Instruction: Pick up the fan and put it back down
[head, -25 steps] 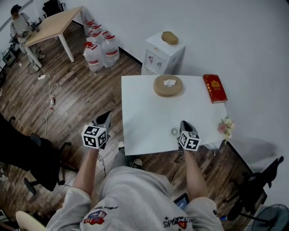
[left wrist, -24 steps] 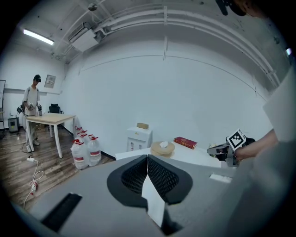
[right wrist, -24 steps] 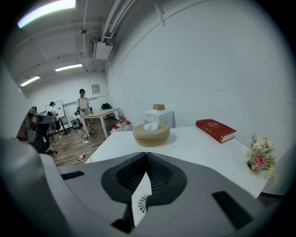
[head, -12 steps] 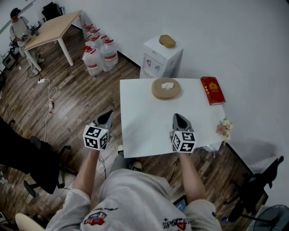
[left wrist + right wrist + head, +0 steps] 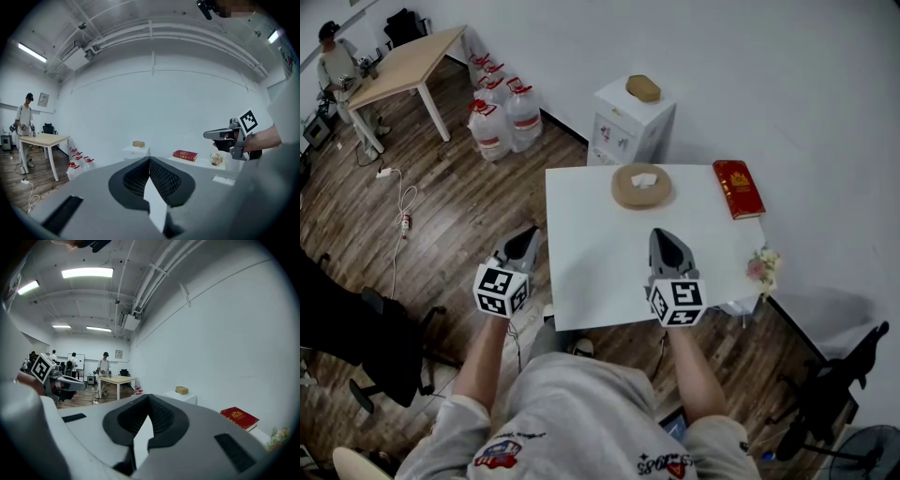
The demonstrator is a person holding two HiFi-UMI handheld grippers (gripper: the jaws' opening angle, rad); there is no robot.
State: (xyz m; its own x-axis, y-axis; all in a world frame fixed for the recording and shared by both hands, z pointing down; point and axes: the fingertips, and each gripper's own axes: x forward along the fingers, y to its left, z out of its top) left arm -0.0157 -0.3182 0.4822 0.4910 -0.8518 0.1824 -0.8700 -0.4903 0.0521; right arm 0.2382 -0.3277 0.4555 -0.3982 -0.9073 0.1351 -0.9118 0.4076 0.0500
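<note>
Since a second earlier both my arms had lifted. My right hand-held gripper (image 5: 666, 236) had climbed more, up off the near edge of the white square bench (image 5: 591, 272) and toward the frame's centre. Its jaws were closed tip to tip on nothing. So were those of my left hand-held gripper (image 5: 525, 236), held over the floor left of the bench. The small ring-shaped fan, as I judged it, earlier lay beside the right jaws and was now hidden beneath that gripper. It was presumably set down already, so I drew both hands clear.
</note>
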